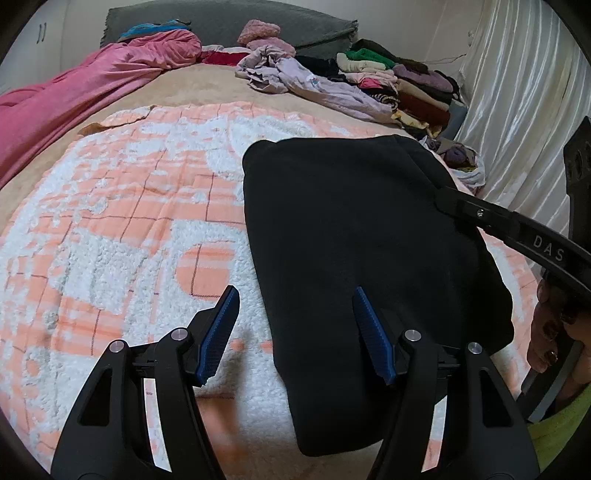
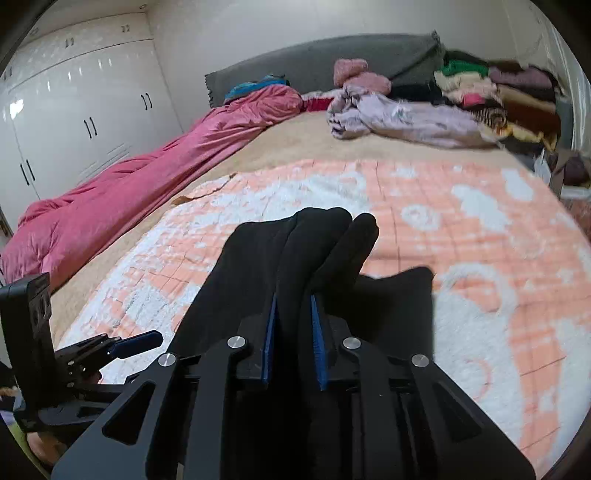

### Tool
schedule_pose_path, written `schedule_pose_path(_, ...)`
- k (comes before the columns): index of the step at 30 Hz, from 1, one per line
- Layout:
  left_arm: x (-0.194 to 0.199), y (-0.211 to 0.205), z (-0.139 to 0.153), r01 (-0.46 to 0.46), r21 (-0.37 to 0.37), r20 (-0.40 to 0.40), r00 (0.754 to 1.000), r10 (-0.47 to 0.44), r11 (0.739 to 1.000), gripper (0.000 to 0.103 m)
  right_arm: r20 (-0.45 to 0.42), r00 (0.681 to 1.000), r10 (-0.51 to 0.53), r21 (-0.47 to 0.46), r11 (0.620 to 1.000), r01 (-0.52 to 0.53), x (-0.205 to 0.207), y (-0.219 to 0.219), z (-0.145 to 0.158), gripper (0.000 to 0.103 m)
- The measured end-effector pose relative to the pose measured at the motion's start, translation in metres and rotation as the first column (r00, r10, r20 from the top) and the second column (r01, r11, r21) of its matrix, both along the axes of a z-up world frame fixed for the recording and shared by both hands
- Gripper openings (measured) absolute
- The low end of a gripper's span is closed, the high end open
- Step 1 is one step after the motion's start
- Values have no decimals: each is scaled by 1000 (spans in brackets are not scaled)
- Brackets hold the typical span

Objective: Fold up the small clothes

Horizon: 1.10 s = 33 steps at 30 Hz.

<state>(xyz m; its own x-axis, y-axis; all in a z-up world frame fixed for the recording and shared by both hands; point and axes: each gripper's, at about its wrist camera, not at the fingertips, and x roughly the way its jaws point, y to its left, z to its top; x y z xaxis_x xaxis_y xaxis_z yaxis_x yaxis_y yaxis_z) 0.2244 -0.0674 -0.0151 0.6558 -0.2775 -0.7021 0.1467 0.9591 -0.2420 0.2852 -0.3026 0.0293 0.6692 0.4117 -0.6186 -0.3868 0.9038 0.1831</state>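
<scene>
A folded black garment lies on the orange-and-white blanket. My left gripper is open just above the garment's near left edge, one blue pad over the blanket and one over the cloth. My right gripper is shut on a thick fold of the black garment, holding it slightly raised. The right gripper's arm reaches in from the right in the left wrist view. The left gripper shows at the lower left of the right wrist view.
A pink duvet lies along the bed's left side. A crumpled lilac garment and a stack of folded clothes sit at the far right by the grey headboard. White wardrobe doors stand at left.
</scene>
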Motion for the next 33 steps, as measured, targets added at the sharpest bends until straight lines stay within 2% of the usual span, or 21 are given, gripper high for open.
schedule_pose_path(5,-3,-14,13,48,-6,22,999,-48,999,56,27,999,-24,-16,1000,25,-2,-17,11,16)
schedule_pose_path(9,-5,-33,16,100,-4,19,995,-100,995,57,-7,997,-77,-31,997,77,6,-38,6,16)
schedule_pose_path(13,-2,-47,4,112,46,-16,994,-112,993,61,-131,987,-95,-79,993,85,24,-46,-34,17)
schedule_pose_path(16,0,-49,-8,116,36,-44,992,-115,993,65,-152,982,-116,-85,991,104,28,-49,-58,21)
schedule_pose_path(18,1,-46,-11,118,25,-52,992,-117,993,66,-136,982,-131,-90,989,119,25,-47,-62,25)
schedule_pose_path(19,2,-44,-11,118,19,-55,992,-117,993,68,-130,982,-136,-92,988,124,24,-46,-62,25)
schedule_pose_path(23,1,-41,-9,116,15,-52,992,-115,993,69,-118,981,-155,-60,987,149,17,-50,-54,38)
schedule_pose_path(29,-1,-40,-9,112,10,-49,993,-111,994,69,-79,986,-145,-20,989,143,-6,-57,-35,46)
schedule_pose_path(33,-1,-40,-9,112,10,-47,993,-111,994,69,-58,988,-142,6,990,143,-24,-62,-28,46)
